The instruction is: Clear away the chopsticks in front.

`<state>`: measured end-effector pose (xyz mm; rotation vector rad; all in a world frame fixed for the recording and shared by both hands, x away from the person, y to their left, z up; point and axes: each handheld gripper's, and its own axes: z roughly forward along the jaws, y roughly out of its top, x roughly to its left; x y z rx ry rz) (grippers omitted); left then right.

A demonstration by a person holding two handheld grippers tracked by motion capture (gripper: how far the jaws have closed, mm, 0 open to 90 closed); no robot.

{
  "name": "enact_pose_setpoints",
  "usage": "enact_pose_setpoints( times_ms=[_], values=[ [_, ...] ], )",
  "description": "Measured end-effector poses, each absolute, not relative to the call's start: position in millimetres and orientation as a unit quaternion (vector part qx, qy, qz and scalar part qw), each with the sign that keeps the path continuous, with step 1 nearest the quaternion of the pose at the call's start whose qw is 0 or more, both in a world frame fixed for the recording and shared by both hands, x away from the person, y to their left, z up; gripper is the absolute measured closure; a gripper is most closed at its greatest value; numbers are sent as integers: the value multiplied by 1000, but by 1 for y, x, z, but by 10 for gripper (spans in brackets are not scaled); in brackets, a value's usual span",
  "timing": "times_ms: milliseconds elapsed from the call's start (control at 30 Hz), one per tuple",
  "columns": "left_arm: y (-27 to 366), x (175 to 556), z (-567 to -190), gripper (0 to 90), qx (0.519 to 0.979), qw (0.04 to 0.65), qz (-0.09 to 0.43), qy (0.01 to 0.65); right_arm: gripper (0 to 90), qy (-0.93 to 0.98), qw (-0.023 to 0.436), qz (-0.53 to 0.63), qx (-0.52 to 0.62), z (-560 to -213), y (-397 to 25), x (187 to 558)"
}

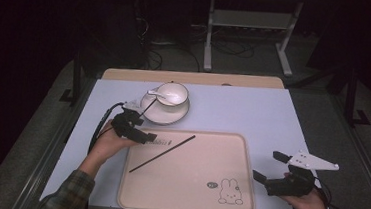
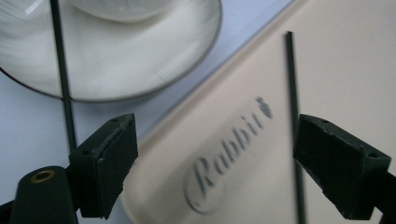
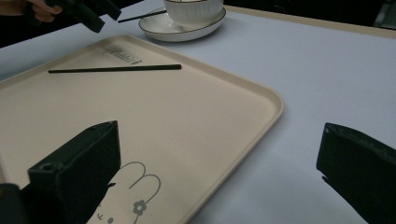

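Pale tabletop (image 1: 253,110) carries a beige tray (image 1: 186,197); black chopstick (image 1: 162,154) lies on it beside the left hand-held gripper (image 1: 143,134), jaws apart, empty; right hand-held gripper (image 1: 271,169) likewise.

My left claw (image 1: 147,137) hovers open over the upper left corner of the beige tray (image 1: 230,148), its jaws spread with nothing between them. Just right of it, a black chopstick (image 1: 162,153) lies slantwise on the tray. Beyond the claw, near, sits a white cup (image 1: 171,94) on its saucer (image 1: 158,115), on the desk (image 1: 253,112). My right claw (image 1: 267,166) hangs open off the tray's right edge, a rabbit drawing (image 1: 229,191) just to its left.
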<state>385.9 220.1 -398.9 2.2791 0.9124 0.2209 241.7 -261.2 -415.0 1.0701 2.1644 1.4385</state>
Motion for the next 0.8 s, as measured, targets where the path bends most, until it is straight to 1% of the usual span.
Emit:
enact_pose_setpoints(
  times_ms=[100,200,233,400,433,533,600,700,733,800],
  values=[
    [216,407,-397,139,872,327,90,353,0,759,165,505,377,-415,-262,242],
    [214,417,-396,187,873,321,96,355,0,758,164,505,378,-415,-262,242],
    [213,425,-395,212,871,318,114,356,0,758,164,506,378,-415,-262,242],
    [214,443,-393,378,863,319,138,366,0,758,163,505,380,-417,-264,242],
    [216,452,-392,419,858,317,152,375,0,757,163,505,380,-417,-265,242],
    [219,460,-393,524,852,316,161,386,0,757,162,506,382,-417,-265,242],
    [222,470,-397,580,843,312,165,406,0,756,162,506,382,-417,-266,242],
    [223,475,-400,638,839,310,163,416,0,756,162,506,383,-417,-267,242],
    [223,477,-402,638,839,309,163,418,0,756,162,506,383,-417,-267,241],
    [222,480,-406,672,838,305,164,422,0,755,162,506,384,-417,-268,241]
  ],
)
